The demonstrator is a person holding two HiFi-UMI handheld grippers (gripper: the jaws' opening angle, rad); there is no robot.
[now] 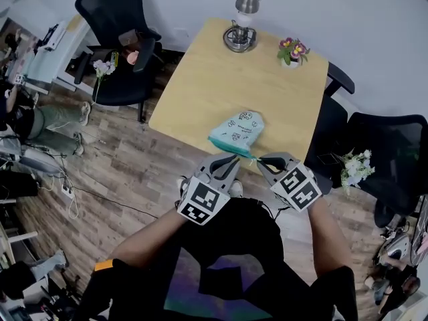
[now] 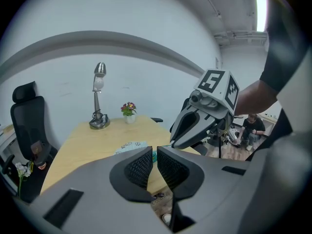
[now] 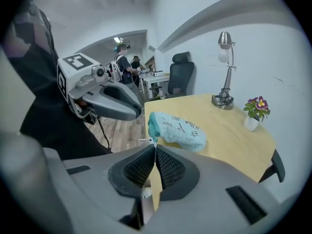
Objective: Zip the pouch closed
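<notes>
1. Head view: Both my grippers meet at the near end of the teal pouch [image 1: 237, 132], which lies on the wooden table [image 1: 200, 79] straight ahead of them, close to its near edge. My left gripper [image 1: 231, 159] sits at the pouch's end. My right gripper [image 1: 261, 160], just beside it, has a thin teal strand stretched taut from that corner. I judge that the grip is made and the run along the zip has yet to start. From up here neither the zip's teeth nor its slider can be made out.

2. Left gripper view: My jaws stand together but for a narrow slit, with a sliver of teal right at their tips. I read that as a pinch on the pouch's edge, though the jaws themselves cover the contact. The rest of the pouch shows over my left jaw, just ahead. The right gripper hangs close ahead and to the right.

3. Right gripper view: My jaws are closed on the white zip pull [image 3: 146, 141] at their very tips, and the pouch lies just beyond with its teal end facing me. As I judge it, the next move calls for the left to hold the fabric firm while the right draws the pull steadily along the zip line, taut enough that the small tab doesn't slip free. How much of the zip stands open is hard to tell. I cannot identify the pale strip in the gap below the pads.
</notes>
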